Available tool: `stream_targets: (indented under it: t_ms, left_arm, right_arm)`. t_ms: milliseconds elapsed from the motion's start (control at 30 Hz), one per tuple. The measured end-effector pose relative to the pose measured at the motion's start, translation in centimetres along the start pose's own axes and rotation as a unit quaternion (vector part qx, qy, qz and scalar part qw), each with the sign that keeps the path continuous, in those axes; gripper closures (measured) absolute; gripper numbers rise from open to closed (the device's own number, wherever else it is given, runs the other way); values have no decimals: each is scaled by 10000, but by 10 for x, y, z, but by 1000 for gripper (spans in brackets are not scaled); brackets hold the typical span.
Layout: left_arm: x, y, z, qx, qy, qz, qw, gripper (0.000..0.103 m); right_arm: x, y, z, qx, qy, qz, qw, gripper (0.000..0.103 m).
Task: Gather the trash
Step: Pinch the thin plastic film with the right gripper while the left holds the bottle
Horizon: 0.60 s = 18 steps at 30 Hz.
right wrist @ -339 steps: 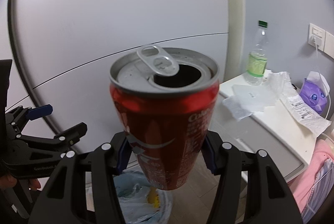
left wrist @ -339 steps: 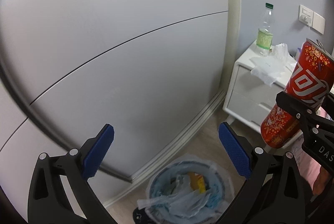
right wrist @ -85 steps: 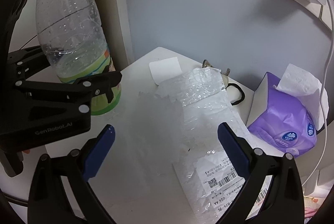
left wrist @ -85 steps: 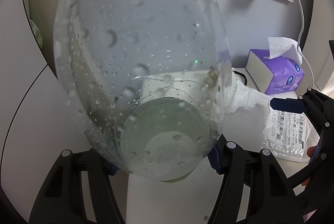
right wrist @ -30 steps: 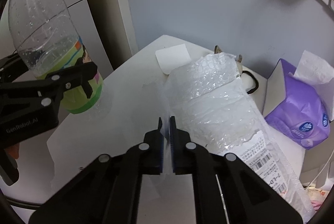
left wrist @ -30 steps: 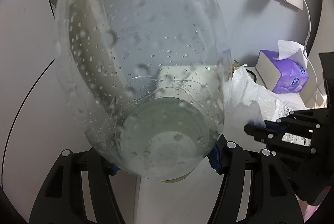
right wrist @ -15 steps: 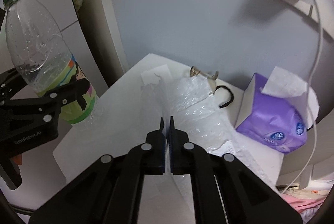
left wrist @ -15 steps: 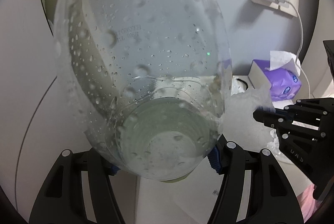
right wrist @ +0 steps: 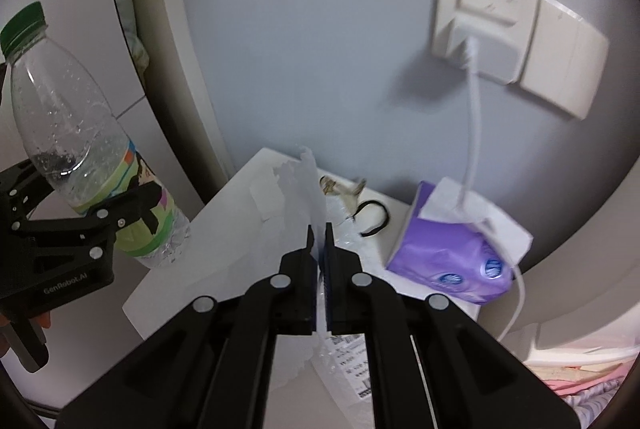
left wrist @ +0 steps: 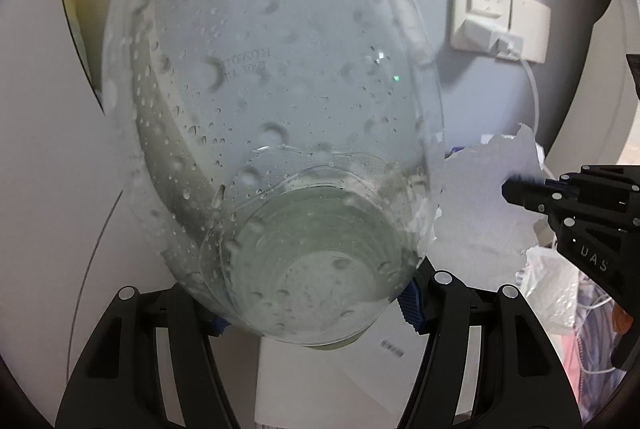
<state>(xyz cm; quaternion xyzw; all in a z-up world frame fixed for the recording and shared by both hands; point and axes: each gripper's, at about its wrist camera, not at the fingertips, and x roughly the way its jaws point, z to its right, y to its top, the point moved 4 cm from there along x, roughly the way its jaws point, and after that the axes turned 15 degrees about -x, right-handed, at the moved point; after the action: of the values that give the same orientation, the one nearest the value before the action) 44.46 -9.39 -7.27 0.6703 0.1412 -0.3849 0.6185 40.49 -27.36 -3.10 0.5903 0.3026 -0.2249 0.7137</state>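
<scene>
My left gripper (left wrist: 316, 309) is shut on a clear plastic bottle (left wrist: 276, 133) with a green cap and droplets inside; it fills the left wrist view. In the right wrist view the bottle (right wrist: 76, 149) is at the left, held upright above the white nightstand (right wrist: 172, 289). My right gripper (right wrist: 319, 233) is shut on a torn piece of white plastic packaging (right wrist: 300, 189) and holds it lifted above the nightstand. The packaging (left wrist: 480, 205) and the right gripper (left wrist: 516, 189) also show at the right of the left wrist view.
A purple tissue pack (right wrist: 452, 257) lies on the nightstand at the right. A black hair tie (right wrist: 374, 217) and a labelled plastic bag (right wrist: 348, 357) lie near it. A wall socket (right wrist: 480, 17) with a white charger cable is above. Pink bedding (right wrist: 580, 385) is at the lower right.
My right gripper has lifted the white packaging higher off the nightstand. My left gripper has raised the bottle a little; both views now look more at the wall socket.
</scene>
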Motion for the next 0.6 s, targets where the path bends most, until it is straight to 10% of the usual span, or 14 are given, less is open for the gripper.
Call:
stream_targets:
  t_ms: [600]
  left_arm:
    - [-72,3,13,-62,-46,90,9999,42]
  right_arm:
    - [-89,16,4,72,-43,268,9996,98]
